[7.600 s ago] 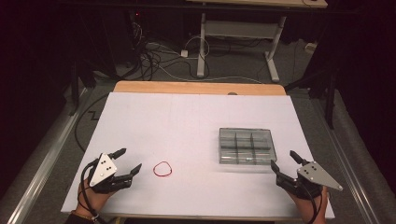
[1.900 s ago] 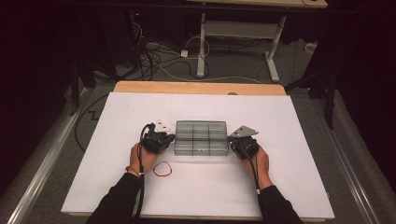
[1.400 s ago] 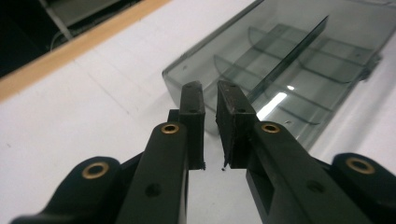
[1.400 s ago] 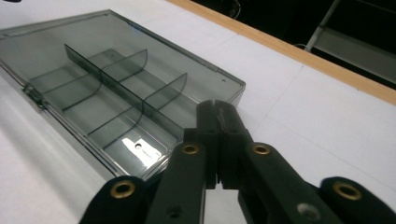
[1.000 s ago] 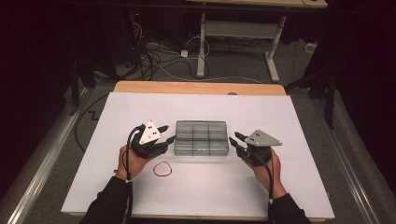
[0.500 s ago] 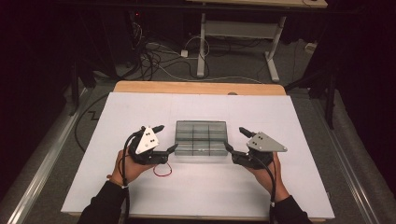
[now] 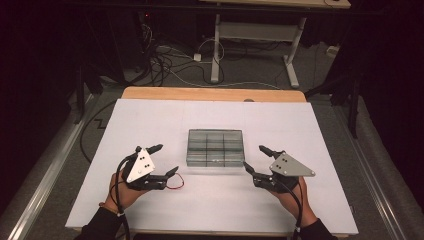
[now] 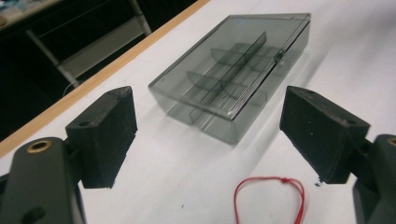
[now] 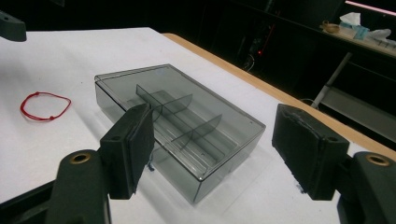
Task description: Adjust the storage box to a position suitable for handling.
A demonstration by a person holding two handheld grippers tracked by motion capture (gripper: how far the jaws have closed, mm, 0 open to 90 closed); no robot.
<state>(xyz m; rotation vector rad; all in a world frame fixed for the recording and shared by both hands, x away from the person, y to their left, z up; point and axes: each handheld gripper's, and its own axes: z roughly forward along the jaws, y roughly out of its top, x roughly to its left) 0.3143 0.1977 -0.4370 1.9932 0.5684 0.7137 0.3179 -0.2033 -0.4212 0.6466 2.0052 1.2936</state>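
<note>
Your left hand-held gripper [image 7: 163, 160] and right hand-held gripper [image 7: 255, 159] flank the lidded compartment box [image 7: 216, 147] at mid-table [image 7: 310, 125], jaws just opened wide, nothing between them. Box appears placed; red string loop [image 8: 271, 198] by the left one likely remains.

Bright tabletop, dark surrounds, slight blur

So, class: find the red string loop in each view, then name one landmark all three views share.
High view: red string loop lower left, beside the left gripper.
Left gripper view: bottom centre-right.
Right gripper view: far left.
Shared landmark: the grey compartment box.
</note>
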